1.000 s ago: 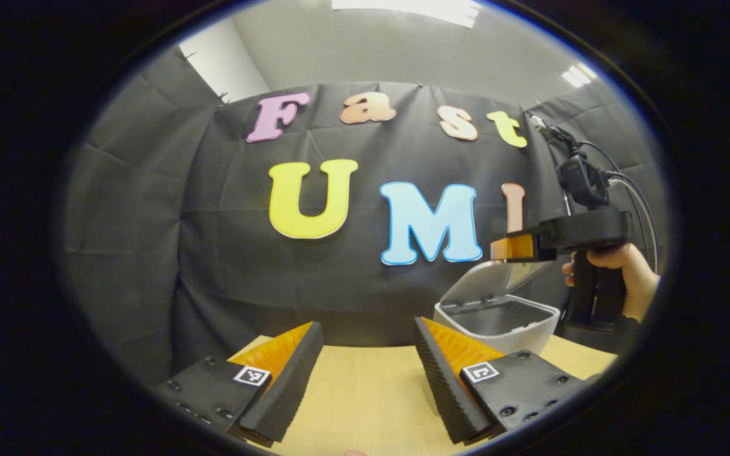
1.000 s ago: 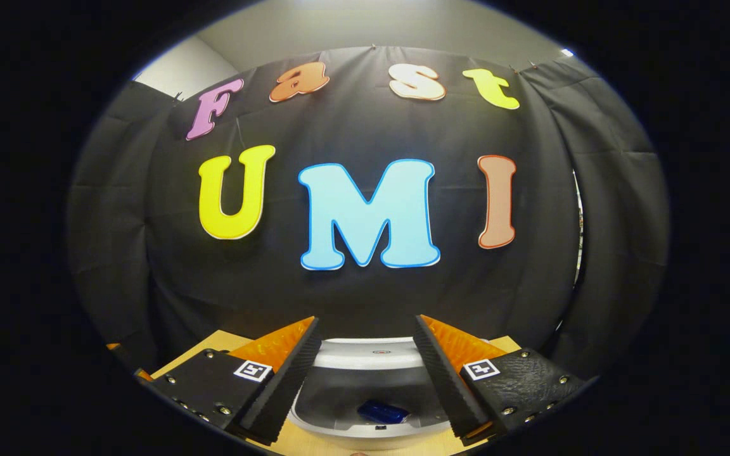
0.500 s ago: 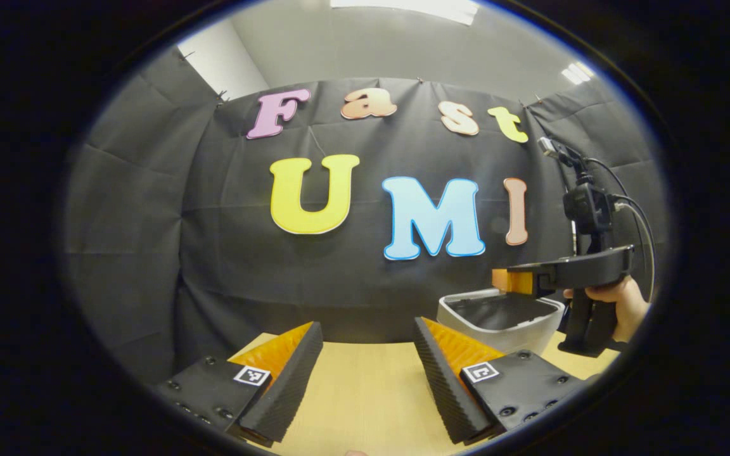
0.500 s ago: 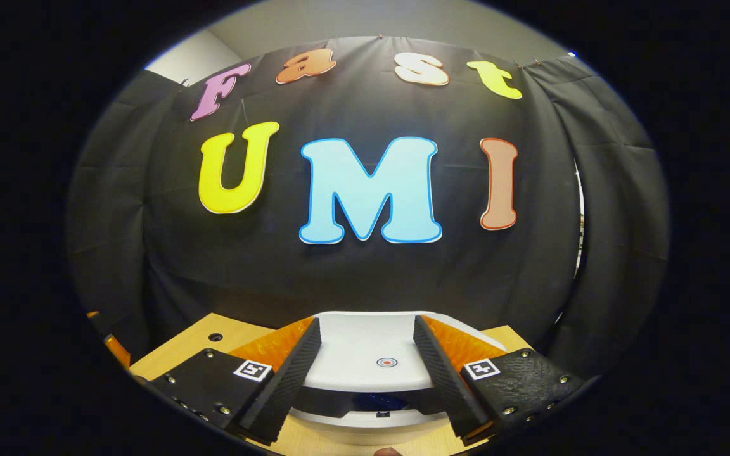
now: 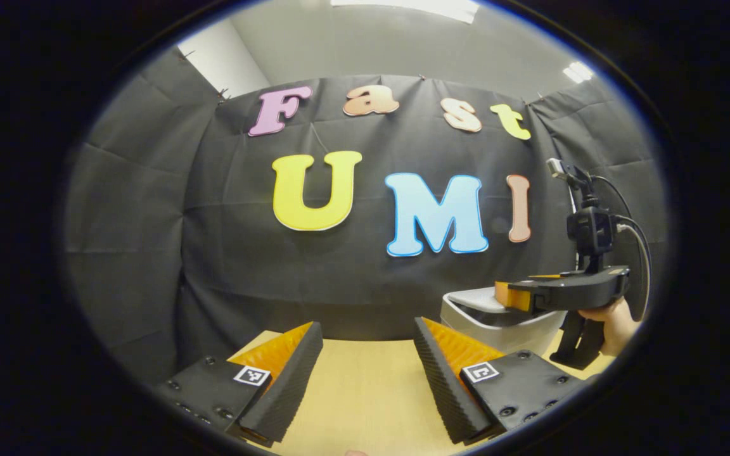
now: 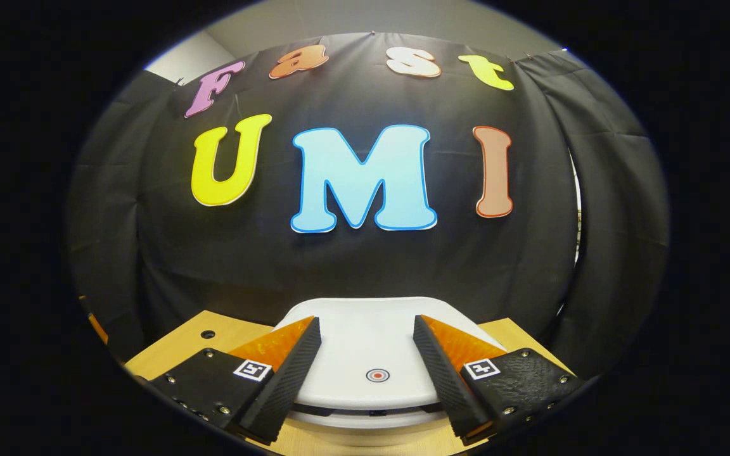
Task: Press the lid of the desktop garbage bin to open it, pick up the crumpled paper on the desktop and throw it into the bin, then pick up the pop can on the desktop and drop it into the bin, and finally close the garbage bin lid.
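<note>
The white desktop bin (image 5: 498, 332) stands on the wooden table at the right of the left gripper view. Its lid (image 6: 365, 354) lies almost flat, with a thin dark gap left at the front edge. My right gripper (image 6: 365, 322) is open and its fingers lie on top of the lid, either side of a small red ring mark (image 6: 377, 375). From the left gripper view, that right gripper (image 5: 503, 295) presses down on the lid, held by a hand (image 5: 612, 316). My left gripper (image 5: 367, 324) is open and holds nothing, low over the table left of the bin.
The light wooden table (image 5: 365, 392) stretches ahead of the left gripper to the black cloth wall. A small round hole (image 6: 208, 333) sits in the tabletop left of the bin. Cables (image 5: 637, 240) rise from the right gripper.
The right gripper has come down and pushed the lid from upright to nearly flat, covering the bin's opening and the blue can inside. The left gripper has stayed still.
</note>
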Demonstrator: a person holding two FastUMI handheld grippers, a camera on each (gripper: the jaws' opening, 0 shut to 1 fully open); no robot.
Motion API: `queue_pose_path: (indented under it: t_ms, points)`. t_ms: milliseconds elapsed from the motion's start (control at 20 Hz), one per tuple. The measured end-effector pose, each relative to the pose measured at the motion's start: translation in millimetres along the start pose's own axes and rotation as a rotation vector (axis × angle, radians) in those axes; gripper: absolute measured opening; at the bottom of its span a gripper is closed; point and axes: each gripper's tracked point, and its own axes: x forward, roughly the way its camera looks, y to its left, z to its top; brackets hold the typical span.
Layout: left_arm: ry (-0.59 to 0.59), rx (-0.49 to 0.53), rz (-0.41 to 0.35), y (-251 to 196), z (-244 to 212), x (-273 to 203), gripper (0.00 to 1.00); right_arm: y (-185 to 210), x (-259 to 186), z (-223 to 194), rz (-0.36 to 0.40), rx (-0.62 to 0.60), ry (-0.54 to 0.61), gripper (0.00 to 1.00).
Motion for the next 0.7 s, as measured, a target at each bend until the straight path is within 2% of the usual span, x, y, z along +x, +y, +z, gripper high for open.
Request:
queue_pose_path:
  t_ms: [450, 700]
  points:
    - [0.004, 0.006, -0.007, -6.6, 3.0, 4.7, 0.96, -0.9, 5.8, -15.1, -0.003, -0.032, 0.004, 0.95]
    - [0.011, -0.005, -0.006, -7.4, 0.2, 4.6, 0.96, -0.7, 5.2, -15.8, 0.022, -0.013, -0.061, 0.95]
